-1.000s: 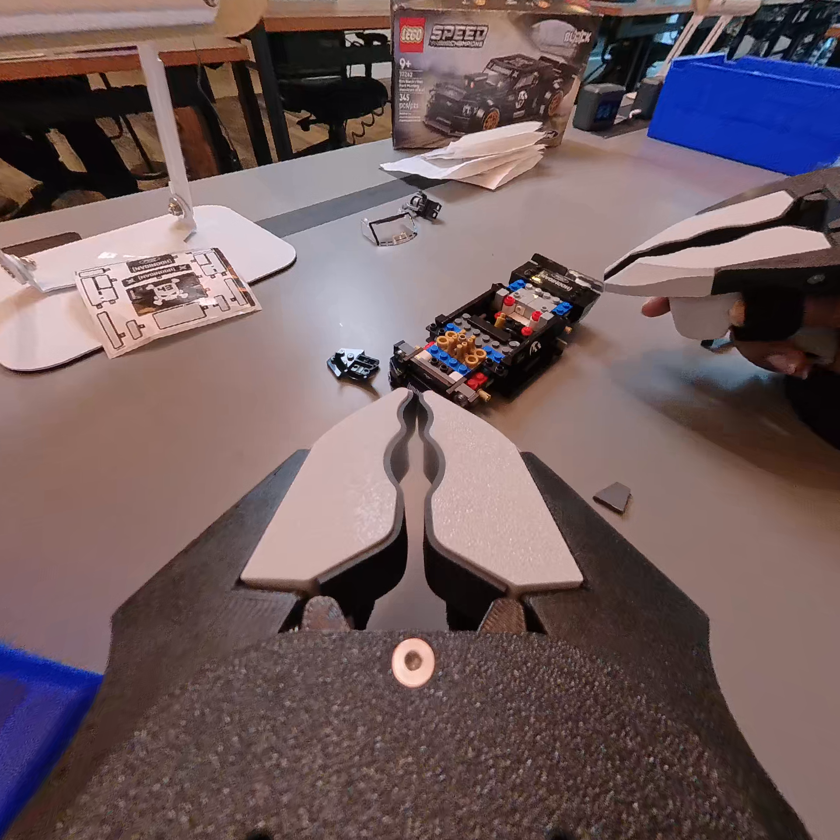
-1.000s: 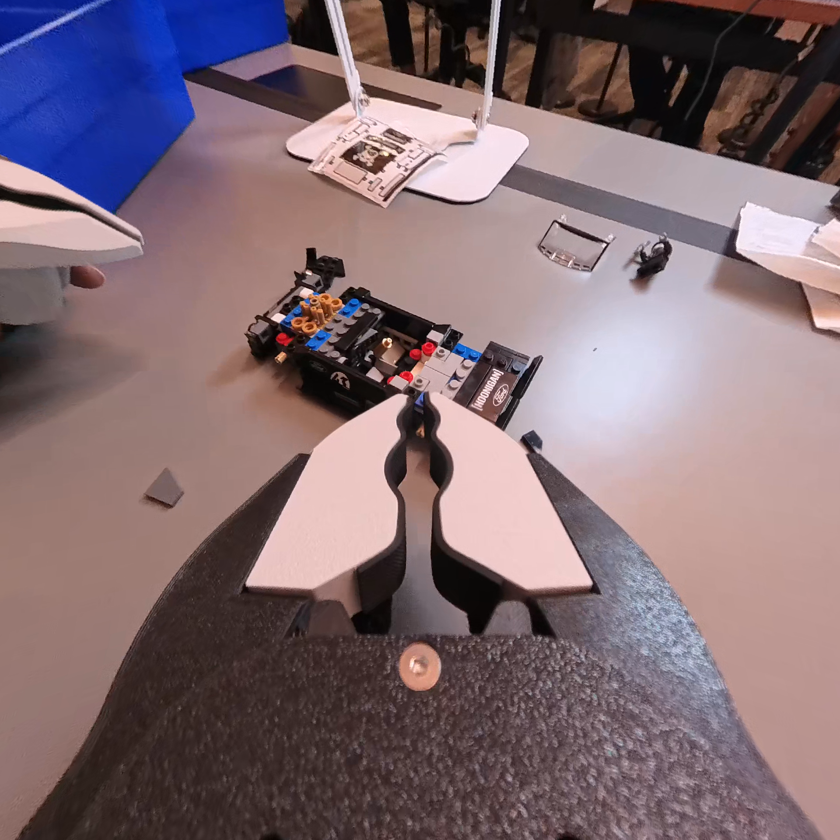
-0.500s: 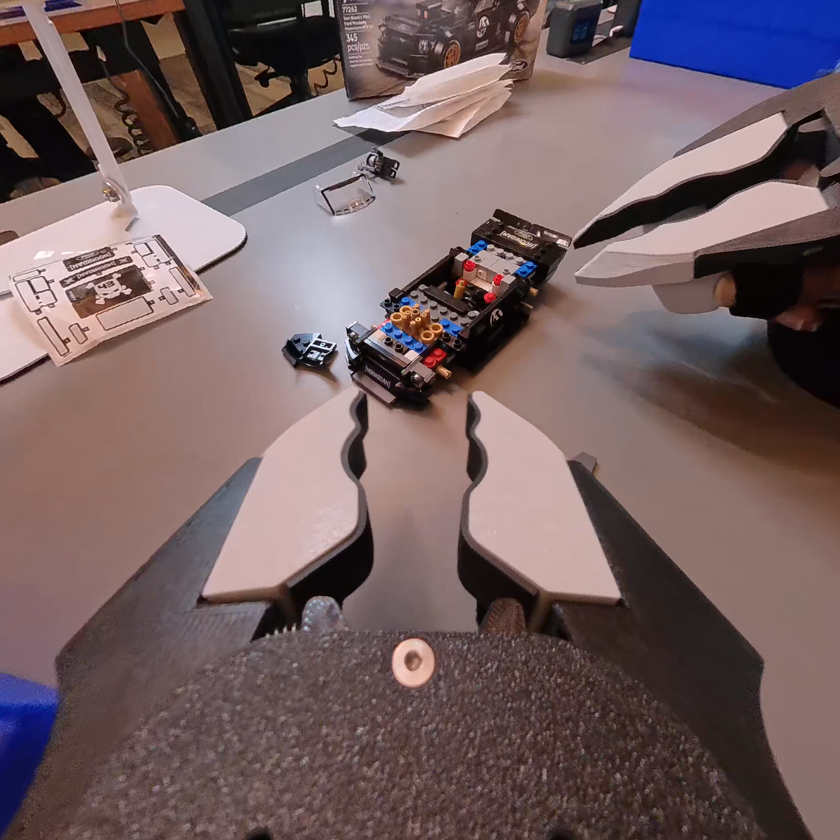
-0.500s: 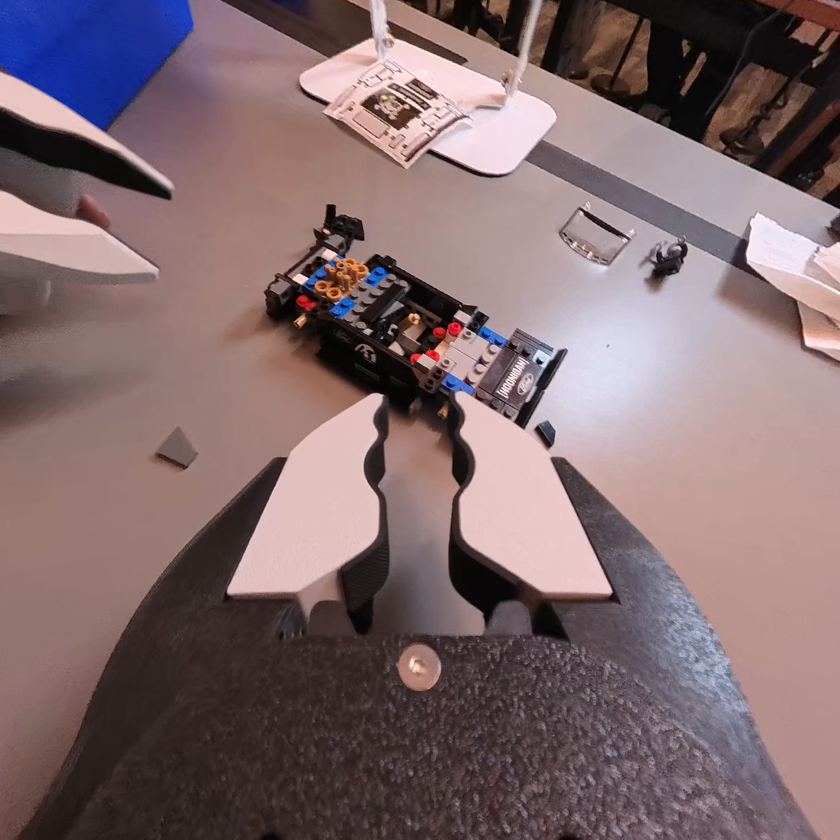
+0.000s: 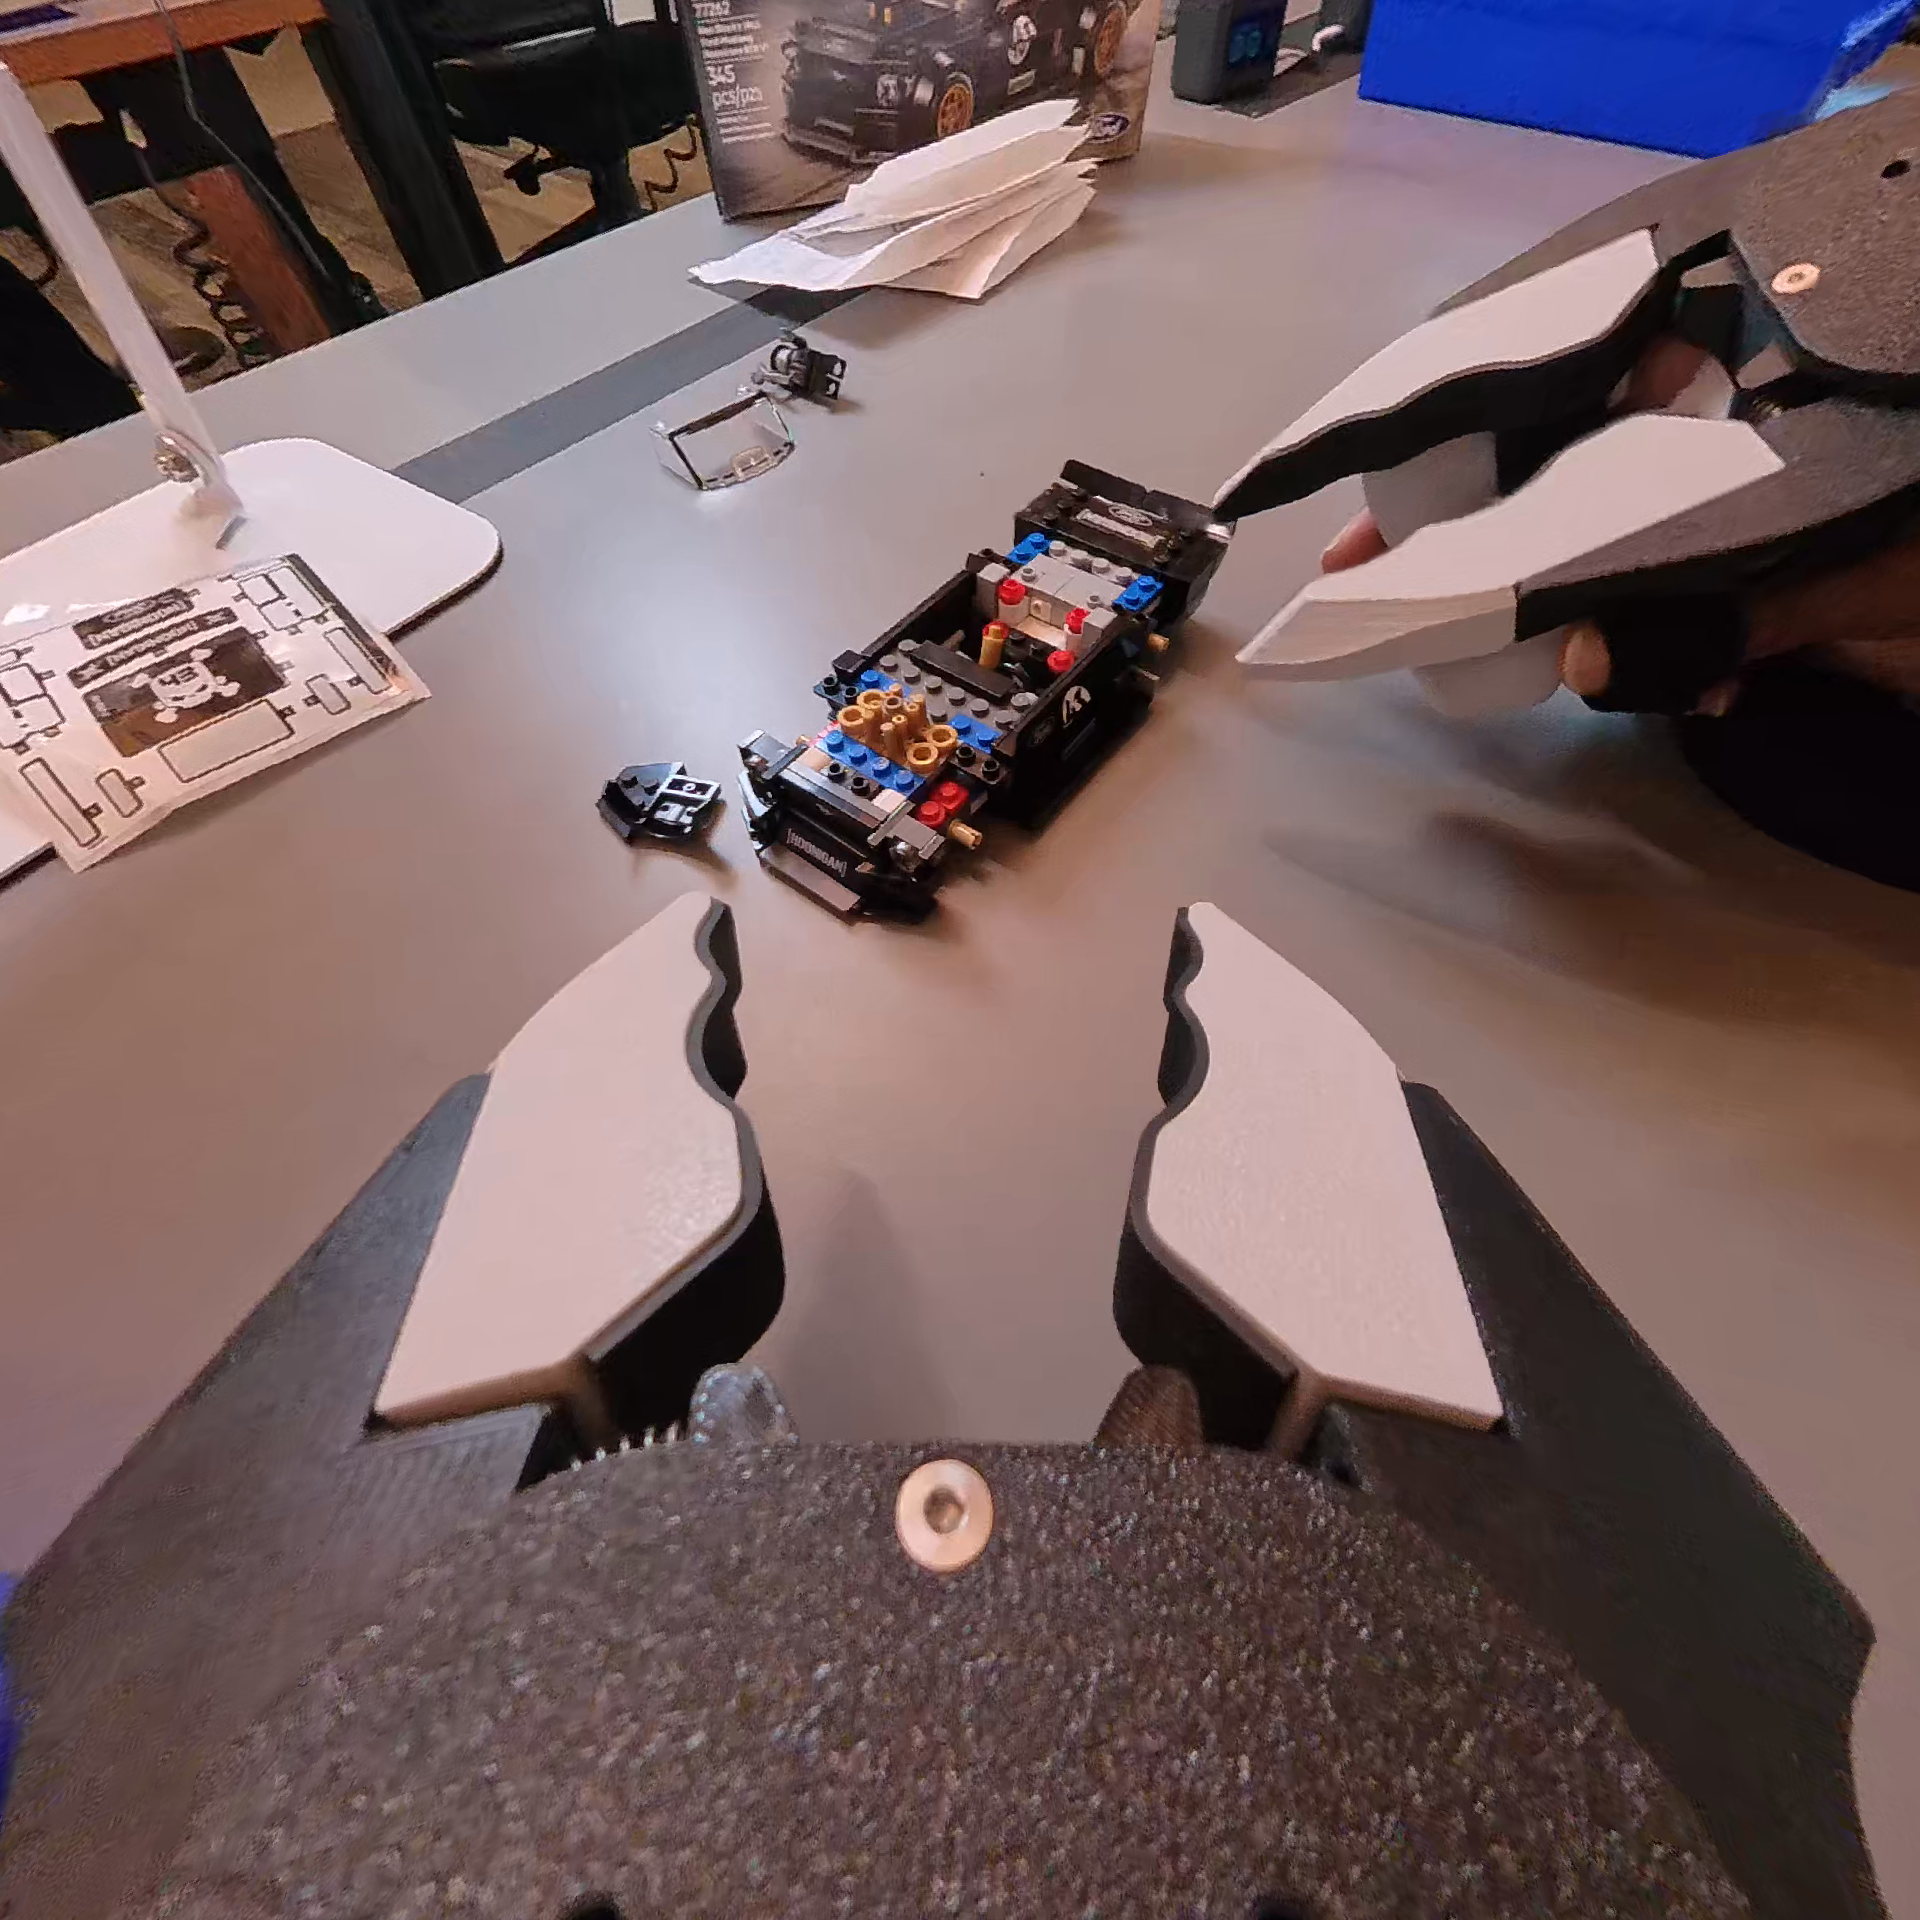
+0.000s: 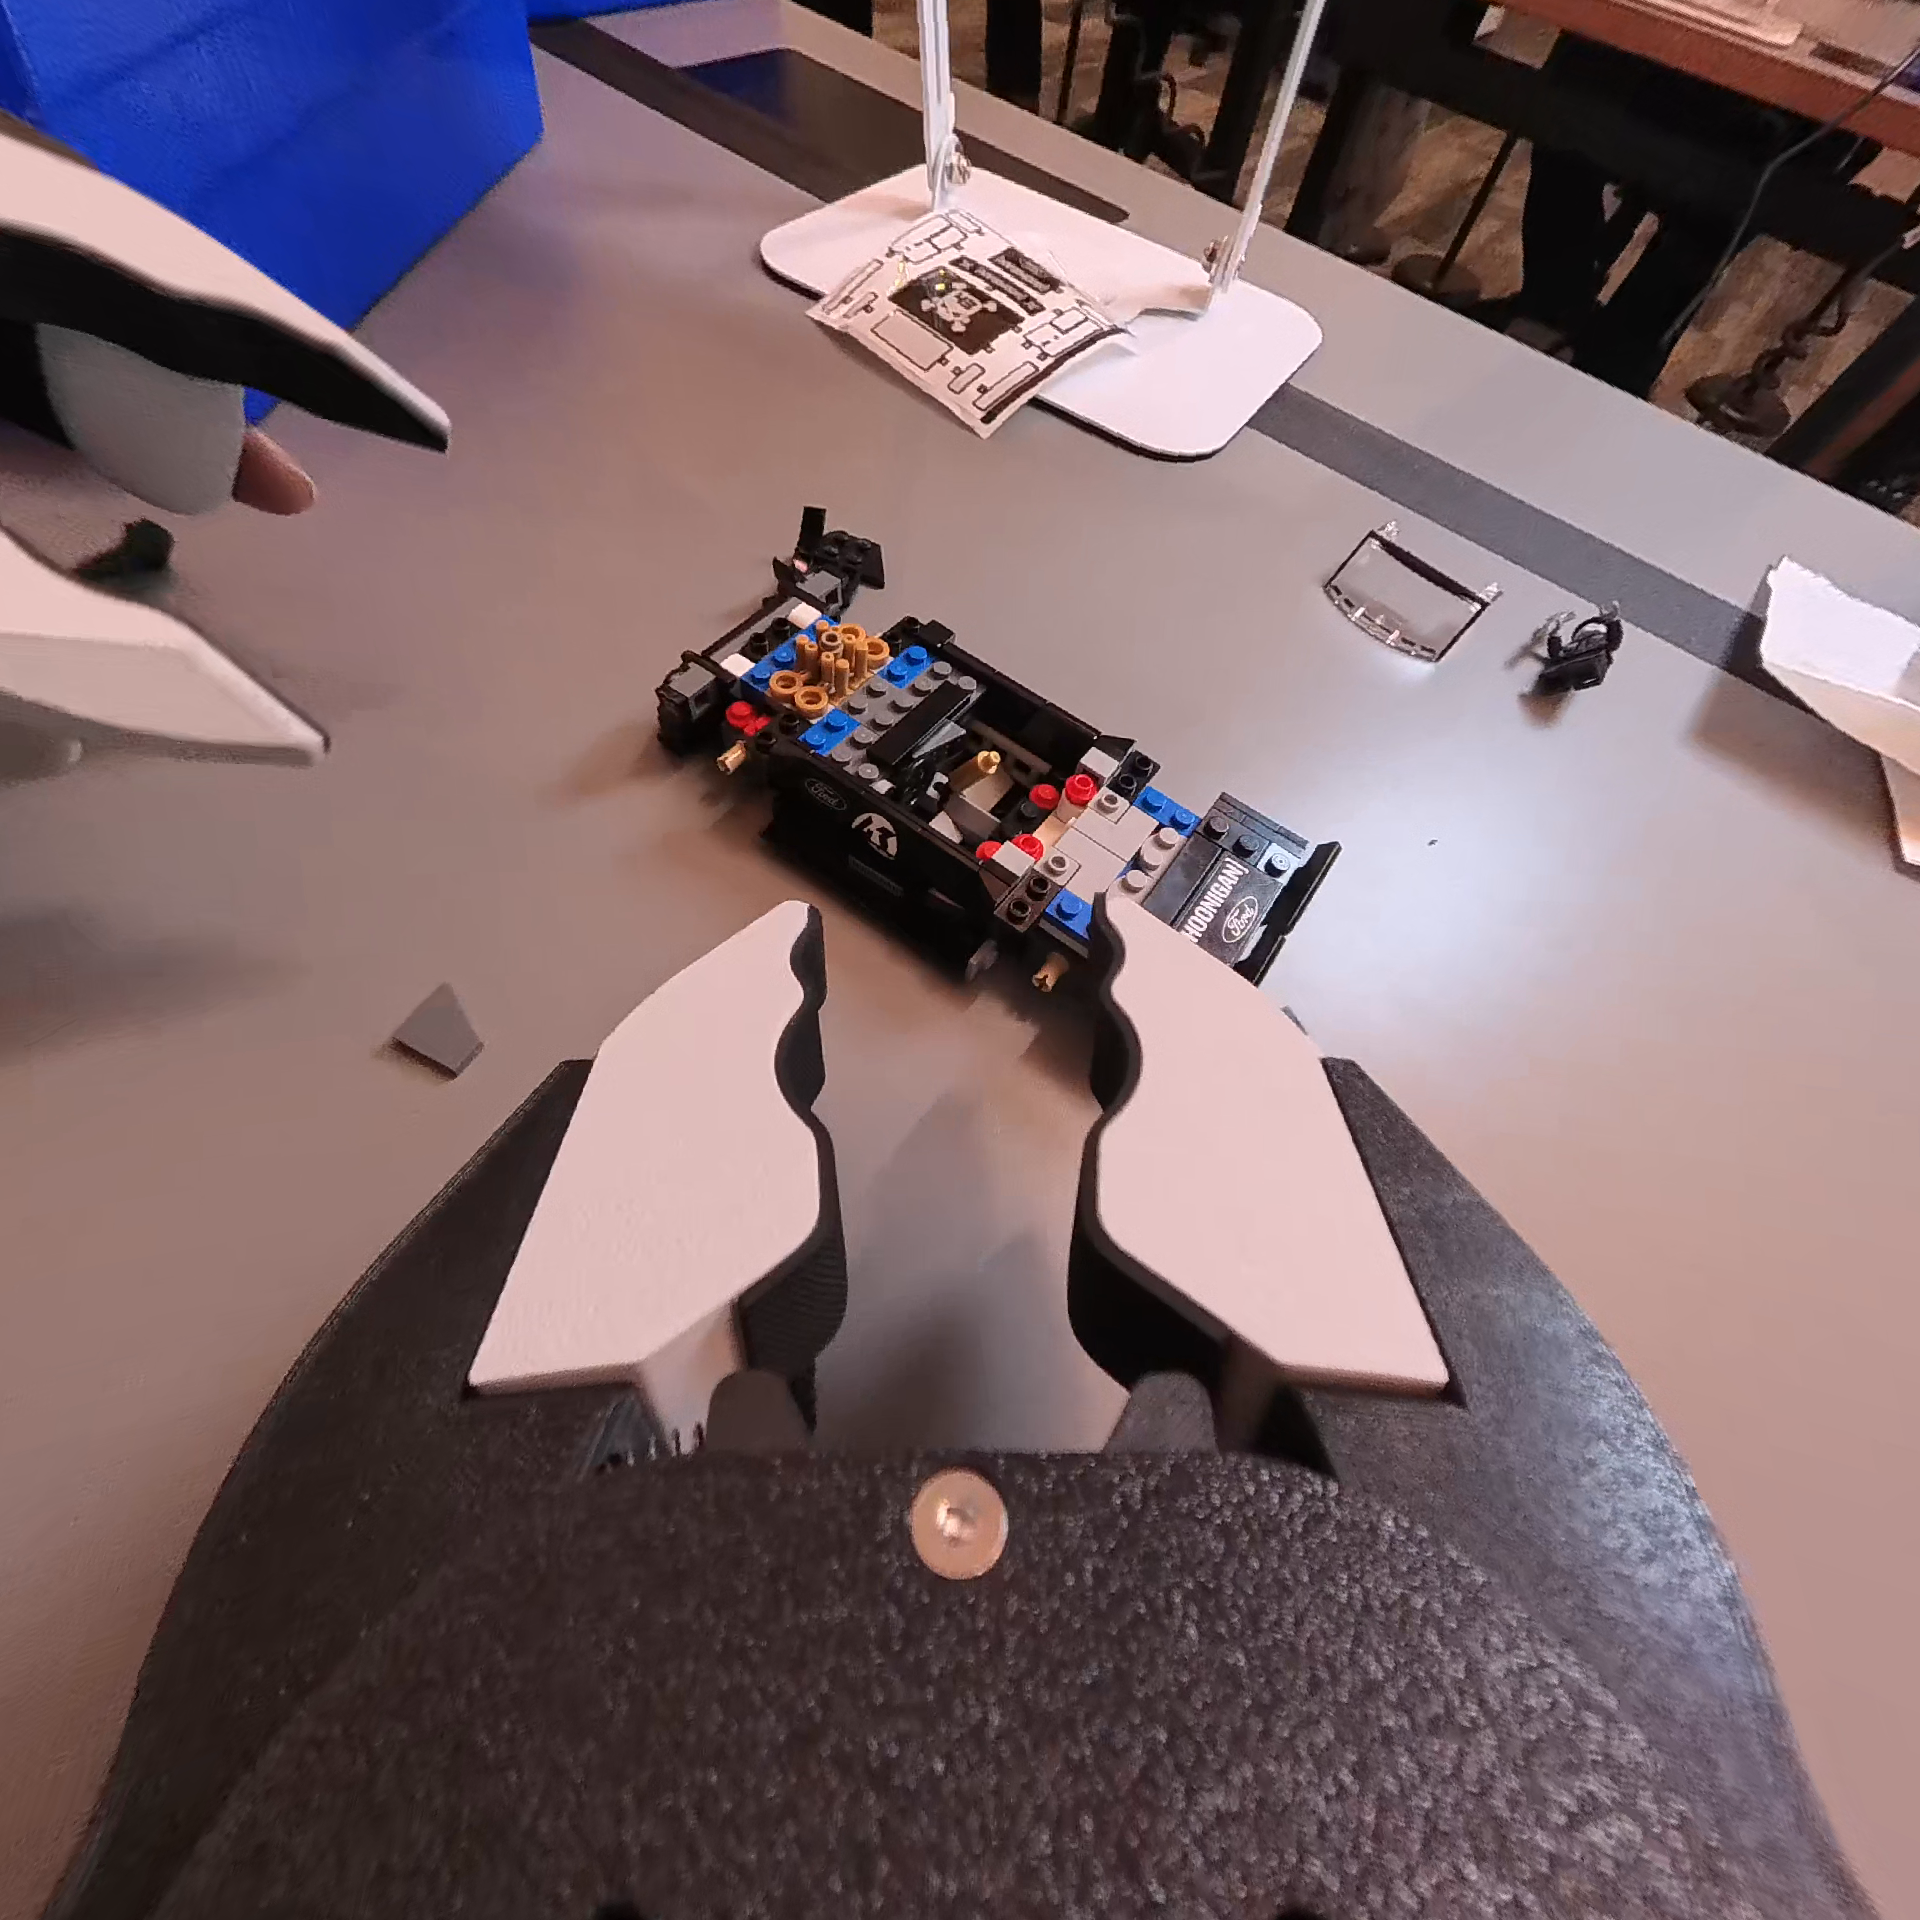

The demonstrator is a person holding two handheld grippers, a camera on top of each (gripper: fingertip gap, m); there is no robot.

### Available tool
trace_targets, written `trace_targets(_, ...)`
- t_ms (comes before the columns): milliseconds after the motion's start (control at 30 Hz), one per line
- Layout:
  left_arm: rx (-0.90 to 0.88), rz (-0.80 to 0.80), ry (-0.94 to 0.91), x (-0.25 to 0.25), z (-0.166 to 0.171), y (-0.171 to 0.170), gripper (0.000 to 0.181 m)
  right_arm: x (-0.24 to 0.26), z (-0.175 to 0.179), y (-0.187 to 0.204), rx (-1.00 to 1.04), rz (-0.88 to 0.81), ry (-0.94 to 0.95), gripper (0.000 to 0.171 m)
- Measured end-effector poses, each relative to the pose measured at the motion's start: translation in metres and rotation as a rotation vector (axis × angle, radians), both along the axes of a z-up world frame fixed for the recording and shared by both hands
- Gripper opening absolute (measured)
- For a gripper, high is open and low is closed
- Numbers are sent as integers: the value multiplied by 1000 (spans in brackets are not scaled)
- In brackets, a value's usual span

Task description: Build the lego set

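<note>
A partly built black lego car (image 5: 987,686) with blue, red, grey and tan bricks lies on the grey table, also in the right wrist view (image 6: 977,779). My left gripper (image 5: 951,914) is open and empty, just short of the car's front end. My right gripper (image 6: 956,925) is open and empty, its tips at the car's rear side; it also shows at the right of the left wrist view (image 5: 1236,582). A small black lego piece (image 5: 660,800) lies beside the car's front. A grey wedge piece (image 6: 438,1042) lies loose on the table.
A clear windscreen piece (image 5: 724,454) and a small black part (image 5: 805,366) lie farther back. A sticker sheet (image 5: 177,681) rests by a white stand base (image 5: 343,520). The set's box (image 5: 925,94) and folded papers (image 5: 925,223) stand behind. A blue bin (image 6: 260,135) is at the left. To reach the small black lego piece (image 5: 660,800) in a straight line is about 10 cm for my left fingers, about 15 cm for my right. Look for it in the right wrist view (image 6: 818,558) too.
Both grippers went from shut to wide open. The left one drew closer to the car's front; the right one stayed at the car's rear side.
</note>
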State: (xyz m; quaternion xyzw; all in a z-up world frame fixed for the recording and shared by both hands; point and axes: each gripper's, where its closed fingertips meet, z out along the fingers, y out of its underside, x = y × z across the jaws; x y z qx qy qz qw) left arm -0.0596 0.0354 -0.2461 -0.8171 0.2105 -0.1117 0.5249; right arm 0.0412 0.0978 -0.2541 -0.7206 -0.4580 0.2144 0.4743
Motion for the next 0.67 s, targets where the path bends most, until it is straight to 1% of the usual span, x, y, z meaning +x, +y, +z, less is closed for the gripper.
trace_targets(133, 11, -11, 51, 3, -1, -3, 79, 1, 2, 0, -1, -4, 13, 47)
trace_targets(267, 8, 8, 35, 0, -1, -1, 76, 0, 2, -1, 18, -2, 3, 47)
trace_targets(367, -22, 32, 33, -5, -6, 0, 73, 1, 3, -2, 18, -6, 0, 47)
trace_targets(500, -93, 72, 78, -10, -19, 0, 72, 3, -1, -4, -12, -15, -28, 42)
trace_targets(667, -101, 80, 83, -11, -20, 0, 74, 3, 0, -7, 4, -10, -41, 43)
